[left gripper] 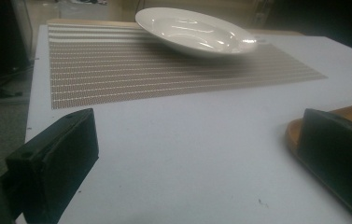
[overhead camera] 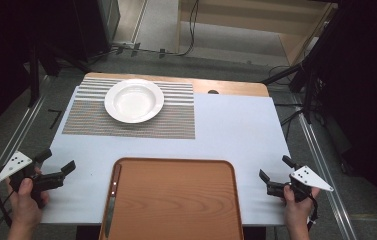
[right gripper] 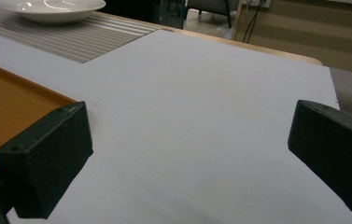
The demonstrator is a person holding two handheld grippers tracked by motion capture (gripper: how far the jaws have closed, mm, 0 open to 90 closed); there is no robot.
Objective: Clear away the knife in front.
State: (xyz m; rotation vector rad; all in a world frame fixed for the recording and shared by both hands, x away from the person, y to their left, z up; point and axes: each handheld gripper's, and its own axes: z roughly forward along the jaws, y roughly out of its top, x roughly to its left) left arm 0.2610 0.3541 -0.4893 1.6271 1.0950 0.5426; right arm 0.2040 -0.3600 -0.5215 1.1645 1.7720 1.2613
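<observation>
Bench (overhead camera: 236,130) surface is observed to be covered by a pale sheet, with a wooden edge exposed at the far side. A woven striped placemat (overhead camera: 126,122) is laid flat on the far left portion of the bench. A white deep plate (overhead camera: 134,100) is set upright on the placemat, toward its far edge, and is seen to be empty. The same plate (left gripper: 194,30) is recorded in the left gripper view at the far end of the mat (left gripper: 164,70), and again in the right gripper view (right gripper: 50,10) at upper left.

An orange-brown tray (overhead camera: 176,200) is placed at the near edge of the bench, centred between the two hands. A knife (overhead camera: 112,197) is laid along the tray's left rim, its blade pointing toward the near edge.

The left gripper (overhead camera: 56,162) is held in the left hand (overhead camera: 26,200) at the near left corner of the bench, well apart from the tray. Its jaws are spread wide, with nothing between them. In the left gripper view a corner of the tray (left gripper: 295,135) is partly hidden behind one jaw.

The right gripper (overhead camera: 276,170) is held in the right hand (overhead camera: 296,202) at the near right edge, beside the tray but clear of it. Its jaws are likewise spread wide and empty, over bare bench sheet (right gripper: 201,116).
</observation>
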